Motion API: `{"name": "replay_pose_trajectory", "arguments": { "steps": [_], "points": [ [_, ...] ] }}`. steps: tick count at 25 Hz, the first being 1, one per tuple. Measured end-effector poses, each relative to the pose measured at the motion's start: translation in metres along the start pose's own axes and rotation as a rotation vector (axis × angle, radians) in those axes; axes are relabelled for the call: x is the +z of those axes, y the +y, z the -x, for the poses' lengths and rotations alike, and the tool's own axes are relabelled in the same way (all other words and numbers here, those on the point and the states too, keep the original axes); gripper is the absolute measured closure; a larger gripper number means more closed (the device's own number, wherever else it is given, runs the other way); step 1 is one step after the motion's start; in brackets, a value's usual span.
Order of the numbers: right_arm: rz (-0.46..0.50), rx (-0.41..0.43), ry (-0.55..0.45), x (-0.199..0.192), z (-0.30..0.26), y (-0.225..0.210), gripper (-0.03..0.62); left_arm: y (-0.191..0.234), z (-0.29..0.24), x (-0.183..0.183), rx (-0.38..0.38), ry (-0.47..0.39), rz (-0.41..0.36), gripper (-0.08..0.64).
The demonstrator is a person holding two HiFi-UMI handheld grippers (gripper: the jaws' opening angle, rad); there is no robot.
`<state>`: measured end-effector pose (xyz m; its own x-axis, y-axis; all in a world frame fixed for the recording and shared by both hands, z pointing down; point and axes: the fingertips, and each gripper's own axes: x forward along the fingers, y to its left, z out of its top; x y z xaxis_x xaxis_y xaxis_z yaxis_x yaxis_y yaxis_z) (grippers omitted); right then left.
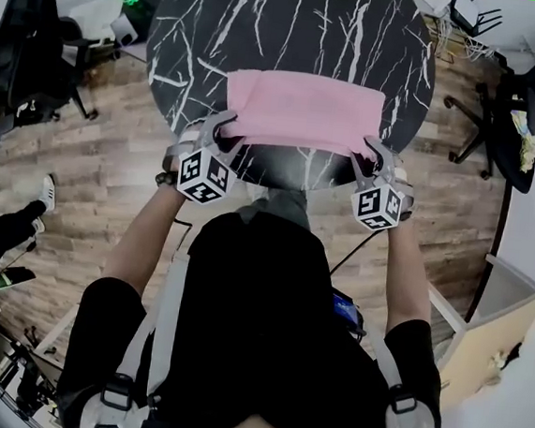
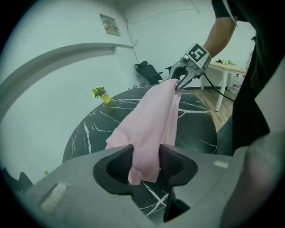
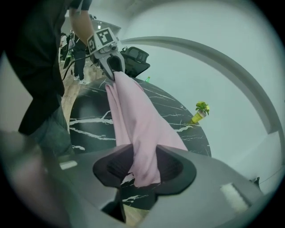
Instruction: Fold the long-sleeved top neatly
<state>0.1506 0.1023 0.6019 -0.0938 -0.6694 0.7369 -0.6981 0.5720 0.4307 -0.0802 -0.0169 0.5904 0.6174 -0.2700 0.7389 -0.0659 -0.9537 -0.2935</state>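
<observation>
Pink top (image 1: 301, 108), likely soft, light, limp, lying folded on desk (image 1: 295, 23); near corners clamped in left hand-held gripper (image 1: 226, 131) and right hand-held gripper (image 1: 368, 152). Best taken at corners, kept taut.

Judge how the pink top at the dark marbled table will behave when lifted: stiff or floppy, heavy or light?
Probably floppy: the pink top drapes in soft folds between the left gripper and right gripper. Likely light: two small pinches at its near edge seem to carry it. Its far part lies on the table and may drag.
</observation>
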Motion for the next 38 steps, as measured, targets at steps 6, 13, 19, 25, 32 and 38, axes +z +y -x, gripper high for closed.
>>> {"name": "replay_pose_trajectory", "arguments": {
  "steps": [6, 13, 19, 25, 32, 38],
  "points": [
    [-0.102, 0.128, 0.044, -0.017, -0.002, 0.045, 0.336, -0.036, -0.002, -0.029, -0.091, 0.014, 0.129, 0.328],
    [-0.295, 0.173, -0.002, 0.002, 0.009, 0.035, 0.313, -0.029, 0.006, -0.017, -0.145, -0.043, 0.24, 0.287],
    [-0.393, 0.074, -0.178, 0.053, 0.027, -0.022, 0.317, 0.018, 0.027, 0.028, -0.092, -0.167, 0.327, 0.292],
    [-0.606, -0.02, -0.179, 0.061, -0.021, -0.063, 0.357, 0.048, -0.023, 0.049, -0.073, -0.149, 0.422, 0.309],
    [-0.838, -0.113, -0.033, -0.012, -0.043, -0.078, 0.434, 0.068, -0.05, -0.011, -0.016, -0.034, 0.631, 0.333],
    [-0.916, -0.109, -0.039, -0.027, -0.052, -0.072, 0.434, 0.071, -0.053, -0.027, -0.019, -0.03, 0.692, 0.312]
  ]
}}
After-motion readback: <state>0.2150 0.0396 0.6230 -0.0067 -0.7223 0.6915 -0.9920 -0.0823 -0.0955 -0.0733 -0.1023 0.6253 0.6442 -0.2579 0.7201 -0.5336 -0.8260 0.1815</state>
